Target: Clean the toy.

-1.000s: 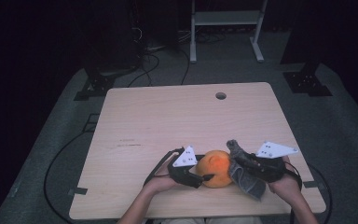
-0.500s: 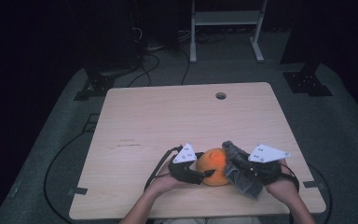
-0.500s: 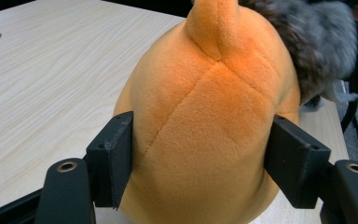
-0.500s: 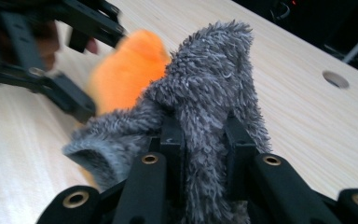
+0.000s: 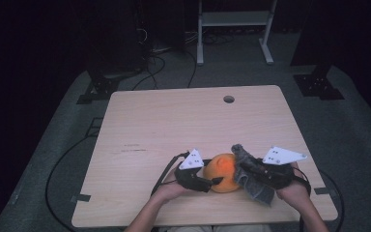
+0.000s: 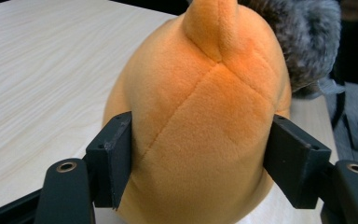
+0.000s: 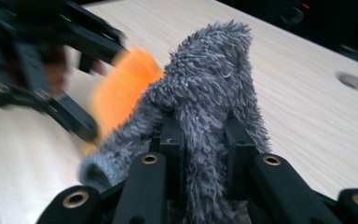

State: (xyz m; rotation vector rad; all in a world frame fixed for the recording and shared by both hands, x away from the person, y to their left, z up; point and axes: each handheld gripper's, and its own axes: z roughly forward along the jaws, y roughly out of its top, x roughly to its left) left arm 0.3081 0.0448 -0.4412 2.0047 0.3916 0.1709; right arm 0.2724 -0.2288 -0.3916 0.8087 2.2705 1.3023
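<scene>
Orange plush, one round stitched toy (image 5: 223, 170), sits near the table's near edge, right of its middle, and one shaggy grey cloth (image 5: 251, 176) lies against its right side. Two hand-held grippers work there: the left gripper (image 6: 200, 154) clasps the orange toy, a jaw pressed on each flank; the right gripper (image 7: 204, 140) is pinched tight on a fold of the grey cloth. One pale wooden table (image 5: 174, 121), with a round hole (image 5: 229, 99) near its far edge, stands on grey carpet (image 5: 362, 125) in a dark room.
</scene>
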